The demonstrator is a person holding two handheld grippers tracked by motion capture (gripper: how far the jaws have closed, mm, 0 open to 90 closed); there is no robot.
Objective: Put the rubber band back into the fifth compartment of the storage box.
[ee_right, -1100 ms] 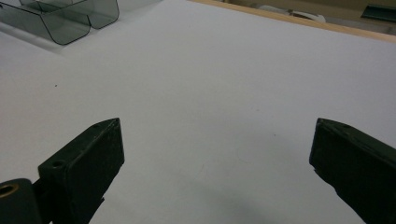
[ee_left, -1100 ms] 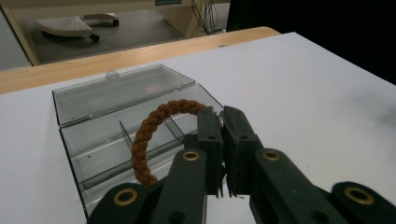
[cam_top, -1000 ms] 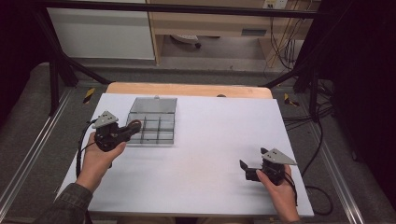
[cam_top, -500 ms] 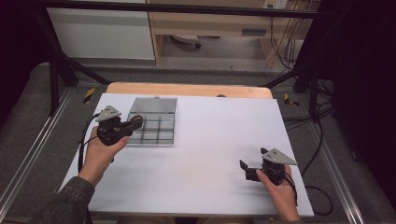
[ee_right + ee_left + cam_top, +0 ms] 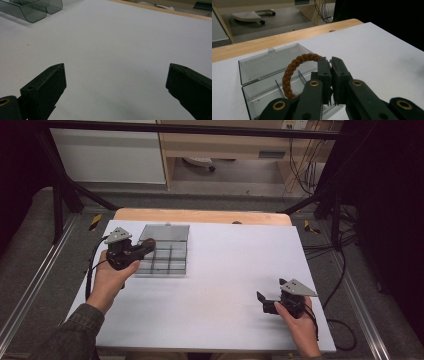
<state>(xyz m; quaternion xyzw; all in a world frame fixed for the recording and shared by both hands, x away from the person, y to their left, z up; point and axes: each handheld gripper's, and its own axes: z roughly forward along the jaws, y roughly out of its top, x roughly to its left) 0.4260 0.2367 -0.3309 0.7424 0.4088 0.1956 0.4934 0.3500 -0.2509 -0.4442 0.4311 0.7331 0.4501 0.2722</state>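
Observation:
A clear grey plastic box with several compartments lies open on the white table, lid laid back. My left gripper is shut on a brown braided cord loop, which arches out to the left of the jaws over the box compartments. In the high view the left gripper hovers at the box's left edge, with the brown braided cord loop at its tip. My right gripper rests low over the table near the front right, its jaws wide apart with nothing between them.
The white table top ends in a wooden strip at the far side. The box corner lies far off in the right gripper view. Black frame bars and cables stand around the table.
My left hand has carried the brown cord up and to the right, from beside the box's left edge to over its compartments. The right hand has stayed put.

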